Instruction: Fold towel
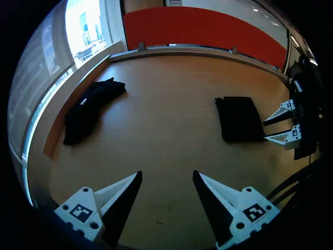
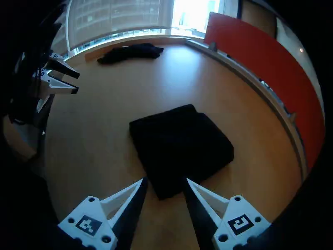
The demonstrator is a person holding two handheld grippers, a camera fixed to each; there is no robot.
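A black towel [image 1: 239,118] [image 2: 181,146] lies folded into a flat rectangle on the wooden table [image 1: 166,116]. My right gripper [image 2: 165,183] is open at the towel's near corner, which shows between its fingers; whether they touch the cloth I cannot tell. In the left gripper view, the right gripper [image 1: 266,130] sits at the towel's right edge. My left gripper [image 1: 167,175] is open over bare table, well away from the towel, with nothing between its fingers. From the right gripper view the left gripper [image 2: 78,83] is off to the upper left.
A crumpled pile of black cloth [image 1: 89,109] [image 2: 131,52] lies near the window-side edge of the table. A red partition [image 1: 200,29] [image 2: 274,71] runs along the table's raised far rim. Dark cables [image 1: 295,183] hang at the right.
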